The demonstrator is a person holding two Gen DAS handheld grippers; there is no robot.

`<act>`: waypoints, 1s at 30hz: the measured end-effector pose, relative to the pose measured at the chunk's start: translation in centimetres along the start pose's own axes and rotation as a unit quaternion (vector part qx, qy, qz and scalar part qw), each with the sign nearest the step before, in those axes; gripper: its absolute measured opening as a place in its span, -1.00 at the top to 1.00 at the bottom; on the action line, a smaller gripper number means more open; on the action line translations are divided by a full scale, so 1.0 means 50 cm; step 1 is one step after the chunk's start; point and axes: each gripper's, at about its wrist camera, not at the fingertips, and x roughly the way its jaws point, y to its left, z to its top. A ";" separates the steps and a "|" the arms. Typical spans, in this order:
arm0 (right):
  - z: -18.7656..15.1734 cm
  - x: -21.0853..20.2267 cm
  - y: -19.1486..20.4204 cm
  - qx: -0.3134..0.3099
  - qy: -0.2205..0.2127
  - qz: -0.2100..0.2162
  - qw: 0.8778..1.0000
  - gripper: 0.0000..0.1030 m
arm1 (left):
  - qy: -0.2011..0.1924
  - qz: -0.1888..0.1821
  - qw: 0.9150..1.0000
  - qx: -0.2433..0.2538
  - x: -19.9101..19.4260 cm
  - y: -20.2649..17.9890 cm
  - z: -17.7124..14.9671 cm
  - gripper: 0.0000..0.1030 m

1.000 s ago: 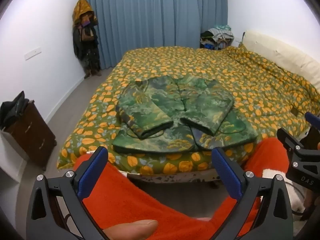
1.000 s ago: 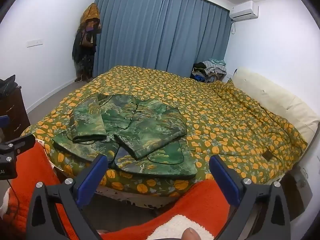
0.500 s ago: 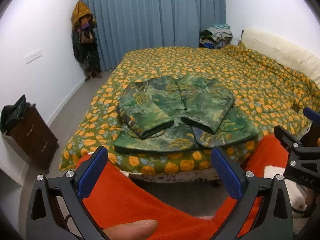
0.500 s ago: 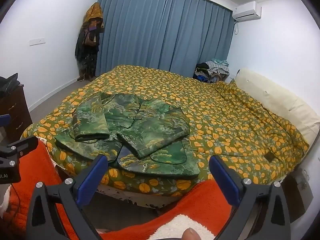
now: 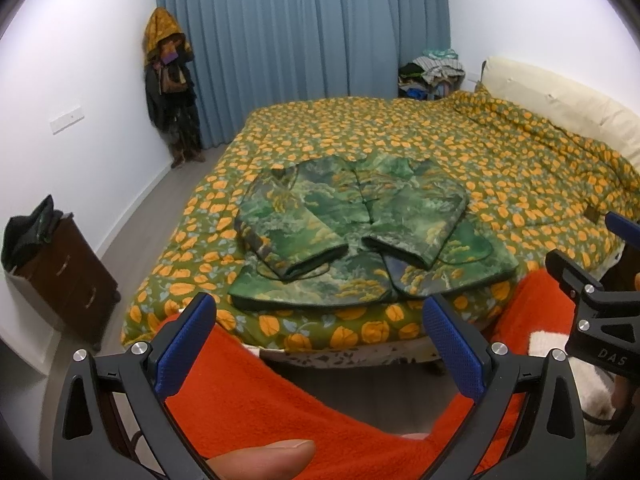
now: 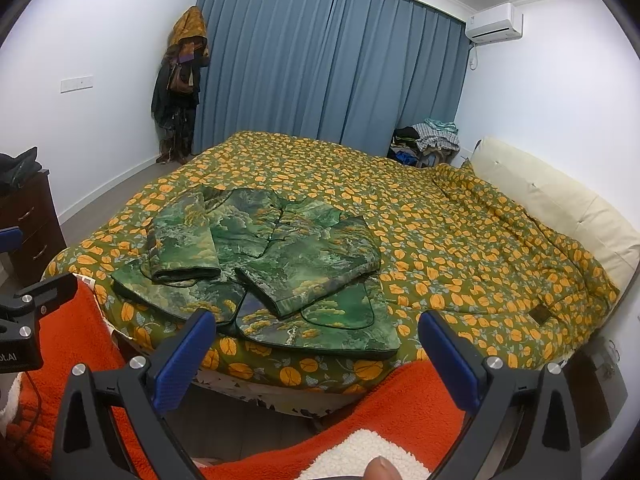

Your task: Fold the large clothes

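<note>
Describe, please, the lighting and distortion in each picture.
Left wrist view: even indoor light, strong fisheye bending of the bed edges, dark corner vignette, green jacket sharp. Right wrist view: same vignette, curved curtain, bright walls, no glare.

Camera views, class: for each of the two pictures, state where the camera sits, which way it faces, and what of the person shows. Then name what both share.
Left wrist: on the left gripper, facing the bed's foot; a thumb and orange sleeve show.
Right wrist: on the right gripper, facing the bed from further right; a fingertip shows.
Shared: the green jacket, curtain, both grippers open.
</note>
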 end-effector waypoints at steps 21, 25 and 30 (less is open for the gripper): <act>0.010 -0.006 0.002 0.000 -0.003 0.003 1.000 -1.00 | -0.027 0.016 0.999 -0.007 -0.024 0.015 0.004 -0.99; 0.009 -0.008 0.001 0.000 -0.003 0.003 1.000 -1.00 | -0.028 0.016 0.999 -0.006 -0.027 0.013 0.003 -0.99; 0.009 -0.010 0.000 -0.003 -0.004 0.004 1.000 -1.00 | -0.026 0.014 1.000 0.002 -0.031 0.000 -0.001 -0.99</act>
